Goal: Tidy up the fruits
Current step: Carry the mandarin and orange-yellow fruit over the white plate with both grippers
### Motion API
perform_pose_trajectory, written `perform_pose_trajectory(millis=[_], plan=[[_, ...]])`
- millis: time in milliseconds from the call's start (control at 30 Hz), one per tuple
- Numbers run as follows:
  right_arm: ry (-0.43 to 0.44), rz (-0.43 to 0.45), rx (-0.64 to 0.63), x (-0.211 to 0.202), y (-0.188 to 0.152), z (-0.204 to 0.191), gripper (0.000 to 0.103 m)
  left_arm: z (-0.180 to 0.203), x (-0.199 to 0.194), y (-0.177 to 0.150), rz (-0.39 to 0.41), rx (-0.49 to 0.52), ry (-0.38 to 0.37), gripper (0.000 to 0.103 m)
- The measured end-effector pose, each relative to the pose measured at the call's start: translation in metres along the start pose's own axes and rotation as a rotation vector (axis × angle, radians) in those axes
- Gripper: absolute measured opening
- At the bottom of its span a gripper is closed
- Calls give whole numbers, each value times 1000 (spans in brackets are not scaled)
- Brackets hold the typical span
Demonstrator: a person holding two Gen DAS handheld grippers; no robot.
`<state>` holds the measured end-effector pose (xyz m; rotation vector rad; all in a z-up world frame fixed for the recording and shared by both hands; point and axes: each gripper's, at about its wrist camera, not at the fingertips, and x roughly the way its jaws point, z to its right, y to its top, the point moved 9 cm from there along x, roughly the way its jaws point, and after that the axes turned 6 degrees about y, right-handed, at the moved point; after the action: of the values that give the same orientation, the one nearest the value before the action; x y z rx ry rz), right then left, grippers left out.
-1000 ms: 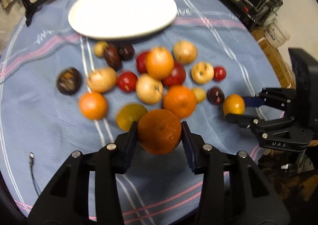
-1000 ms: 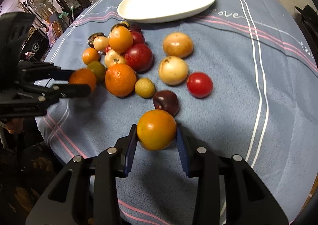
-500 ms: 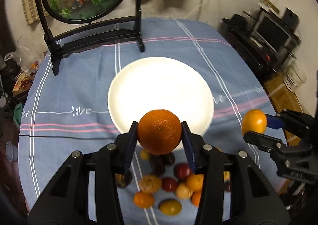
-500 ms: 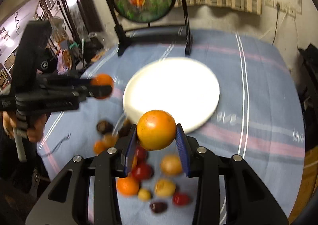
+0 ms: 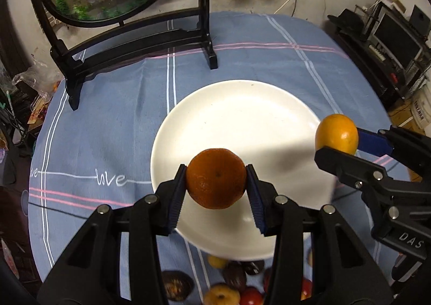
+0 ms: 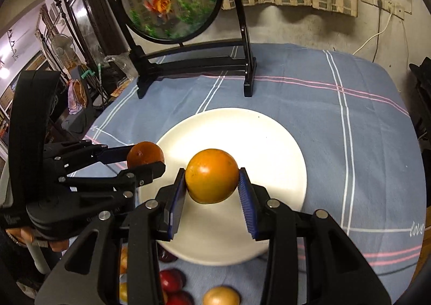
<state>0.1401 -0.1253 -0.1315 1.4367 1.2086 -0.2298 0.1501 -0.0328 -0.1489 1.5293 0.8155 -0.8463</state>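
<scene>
My left gripper (image 5: 216,183) is shut on a dark orange (image 5: 216,178) and holds it above the near part of the white plate (image 5: 242,121). My right gripper (image 6: 212,178) is shut on a yellow-orange fruit (image 6: 212,175) above the same plate (image 6: 269,148). The right gripper and its fruit (image 5: 336,134) show at the plate's right edge in the left wrist view. The left gripper and its orange (image 6: 145,154) show at the plate's left edge in the right wrist view. The plate holds no fruit.
Several loose fruits (image 5: 223,297) lie on the blue tablecloth (image 5: 107,116) just in front of the plate, also low in the right wrist view (image 6: 221,295). A round fish picture on a black stand (image 5: 134,33) stands behind the plate.
Both grippers lifted their fruits off the pile and carried them forward. They now hang over the plate, lower and closer to it than half a second ago.
</scene>
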Motion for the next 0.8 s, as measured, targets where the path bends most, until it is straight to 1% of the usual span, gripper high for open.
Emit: perform_pose_trajectory(millis=[133,467,700,733,767,800], plan=[[2,-39,23,24,-1,10,39,0,23,2,-34,0,6,44],[4,-97,30,55,-8,25,39,7,62,-7,-97,21,7,44],[12,-125,25,67,-8,28,39,6,75,-10,-119,26,21,45],[2,-130,24,68,-8,29,40,6,76,-10,-117,34,26,45],[-10,-136,29,69,-9,31,40,6,76,-10,-116,36,30,46],[-13,-143,37,70,-9,32,41,5,77,-10,-114,34,30,50]])
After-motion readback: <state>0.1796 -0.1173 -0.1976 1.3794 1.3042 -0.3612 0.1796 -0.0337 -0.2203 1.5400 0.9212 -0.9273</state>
